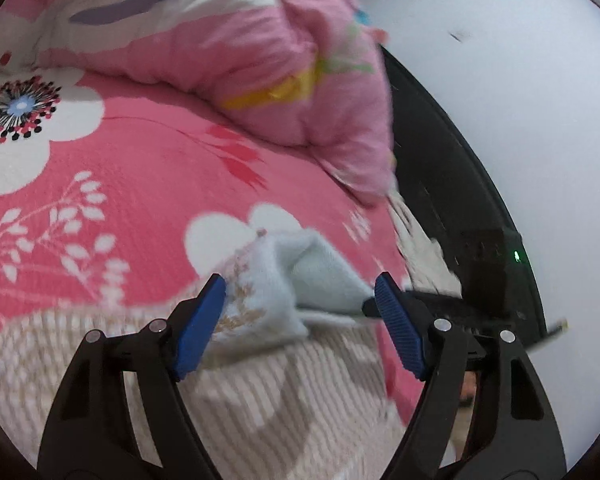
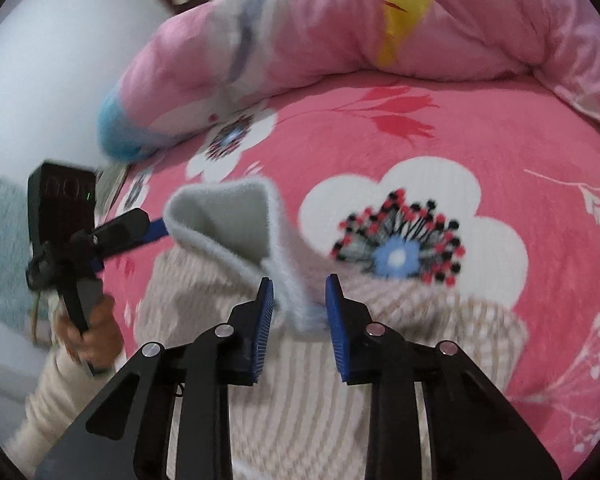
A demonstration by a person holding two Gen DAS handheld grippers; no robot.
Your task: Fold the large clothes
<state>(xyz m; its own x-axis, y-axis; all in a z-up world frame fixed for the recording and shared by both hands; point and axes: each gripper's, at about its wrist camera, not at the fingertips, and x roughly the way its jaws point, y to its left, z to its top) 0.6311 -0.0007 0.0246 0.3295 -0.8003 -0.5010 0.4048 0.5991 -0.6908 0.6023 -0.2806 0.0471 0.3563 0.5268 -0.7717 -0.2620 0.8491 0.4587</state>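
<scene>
A beige and white striped knit garment [image 1: 260, 400] [image 2: 300, 420] lies on the pink flowered bedsheet [image 1: 140, 168]. Its fluffy pale blue trim [image 1: 320, 276] [image 2: 220, 216] stands up in a fold. My left gripper [image 1: 300, 280] is open wide around that trim; the left pad touches it and the right pad stands at its tip. In the right wrist view a finger [image 2: 124, 226] of the left gripper reaches the fold's left side. My right gripper [image 2: 300, 280] has its blue pads close together on the trim's lower edge, which fills the gap between them.
A bunched pink quilt [image 1: 292, 60] [image 2: 340, 20] lies along the far side of the bed. A black box with a green light [image 1: 484, 264] [image 2: 60, 196] sits at the bed's edge by the white wall. A hand [image 2: 92, 336] in a cream sleeve holds the left gripper's handle.
</scene>
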